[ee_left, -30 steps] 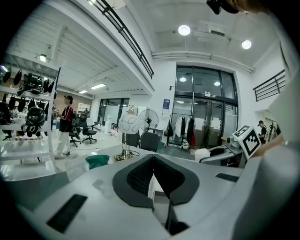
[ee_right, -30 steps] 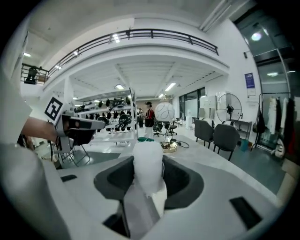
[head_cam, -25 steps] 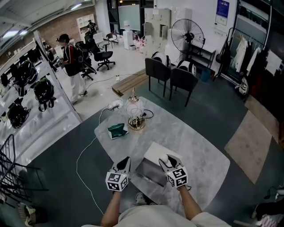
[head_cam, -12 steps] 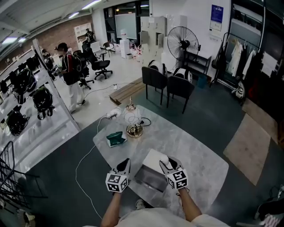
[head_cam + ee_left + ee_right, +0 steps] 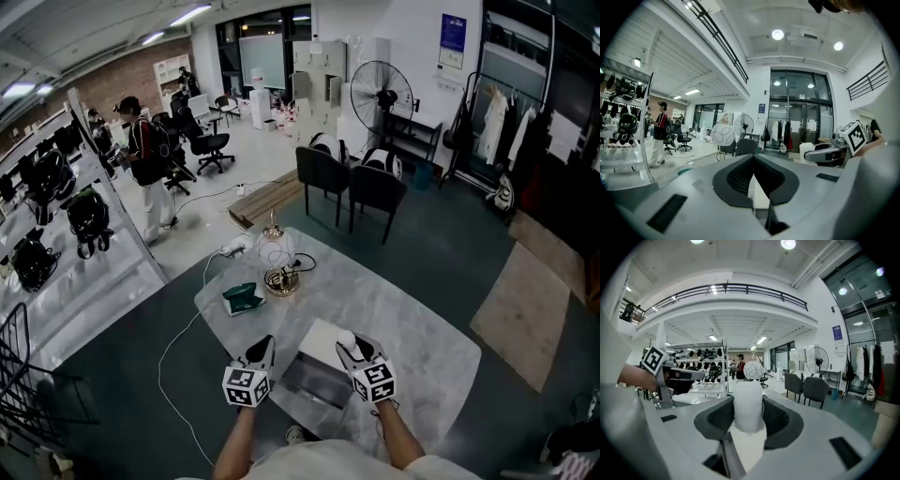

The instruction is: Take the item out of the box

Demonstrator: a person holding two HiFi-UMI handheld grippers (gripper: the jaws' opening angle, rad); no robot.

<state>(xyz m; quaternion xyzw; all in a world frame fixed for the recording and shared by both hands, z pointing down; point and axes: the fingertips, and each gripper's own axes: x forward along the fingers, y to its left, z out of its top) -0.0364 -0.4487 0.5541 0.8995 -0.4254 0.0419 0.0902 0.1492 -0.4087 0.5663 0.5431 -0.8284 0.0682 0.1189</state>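
Observation:
An open box [image 5: 312, 380] with a grey inside and a white lid [image 5: 317, 337] lies on the marble table [image 5: 412, 328], close to its near edge. My right gripper [image 5: 351, 347] hovers over the box's right side, shut on a white foam-like item [image 5: 345, 337]. In the right gripper view that item [image 5: 748, 399] stands upright, pinched between the dark pads of the right gripper [image 5: 749, 419]. My left gripper [image 5: 264, 347] is left of the box and apart from it. In the left gripper view the left gripper [image 5: 753, 161] has its tips together with nothing between them.
A glass globe lamp on a brass base [image 5: 278, 255] and a green case [image 5: 243, 298] sit at the table's far left. A white cable [image 5: 187, 319] trails off the table's left side. Two dark chairs [image 5: 352, 183] stand beyond it. A person [image 5: 145, 159] stands by shelves at the left.
The head camera has tilted a little, shifting the scene. Both grippers stay where they were by the box, and the right one keeps its hold on the white item.

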